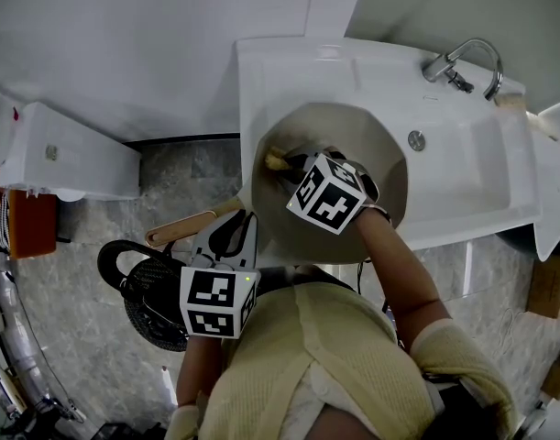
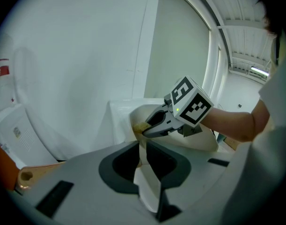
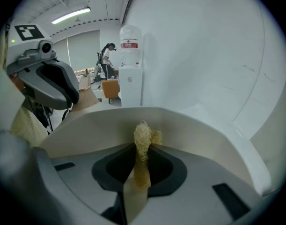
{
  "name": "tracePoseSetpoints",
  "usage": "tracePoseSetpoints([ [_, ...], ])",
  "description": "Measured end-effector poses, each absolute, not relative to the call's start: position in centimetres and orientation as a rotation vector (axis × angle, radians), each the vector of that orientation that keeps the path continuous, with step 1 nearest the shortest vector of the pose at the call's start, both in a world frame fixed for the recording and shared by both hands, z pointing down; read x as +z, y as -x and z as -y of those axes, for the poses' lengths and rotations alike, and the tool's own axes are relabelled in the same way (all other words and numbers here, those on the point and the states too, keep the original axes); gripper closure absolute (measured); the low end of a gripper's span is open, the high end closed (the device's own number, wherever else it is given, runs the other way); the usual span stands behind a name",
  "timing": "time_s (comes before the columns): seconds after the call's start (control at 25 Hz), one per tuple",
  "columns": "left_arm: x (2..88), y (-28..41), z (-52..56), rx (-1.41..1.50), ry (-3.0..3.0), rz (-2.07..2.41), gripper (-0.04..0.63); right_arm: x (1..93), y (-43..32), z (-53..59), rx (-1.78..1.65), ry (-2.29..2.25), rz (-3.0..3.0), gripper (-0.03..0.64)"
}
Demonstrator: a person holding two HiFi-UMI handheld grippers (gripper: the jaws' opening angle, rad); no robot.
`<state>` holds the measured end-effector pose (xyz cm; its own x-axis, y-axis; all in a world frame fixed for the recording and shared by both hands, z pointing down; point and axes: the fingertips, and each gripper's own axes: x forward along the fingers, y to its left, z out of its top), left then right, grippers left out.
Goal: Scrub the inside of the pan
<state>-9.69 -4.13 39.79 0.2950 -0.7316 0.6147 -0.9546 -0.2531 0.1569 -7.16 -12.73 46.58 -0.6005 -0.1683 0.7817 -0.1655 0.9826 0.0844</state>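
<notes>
A beige pan (image 1: 353,149) with a wooden handle (image 1: 183,228) is held tilted over the white sink. My left gripper (image 1: 236,234) is shut on the pan's rim (image 2: 147,175) close to the handle. My right gripper (image 1: 294,164) reaches into the pan and is shut on a tan fibrous loofah scrubber (image 1: 276,159). The scrubber (image 3: 143,137) sticks out past the jaws and touches the pan's inner wall (image 3: 86,130) near its far left rim. From the left gripper view, the right gripper (image 2: 144,131) and the scrubber (image 2: 140,126) show just inside the pan.
The sink (image 1: 481,186) has a chrome faucet (image 1: 467,62) at its back right and a drain knob (image 1: 416,140). A white cabinet (image 1: 69,159) stands to the left. A black round object (image 1: 142,291) lies on the stone floor below the handle.
</notes>
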Motion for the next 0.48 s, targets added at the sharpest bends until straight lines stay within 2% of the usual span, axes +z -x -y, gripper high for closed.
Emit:
tracePoseSetpoints([
  [0.48,39.7,9.7,3.5,0.580,-2.073,1.493,0.497,46.6,7.4,9.5,-0.022,-0.076,2.215,0.538],
])
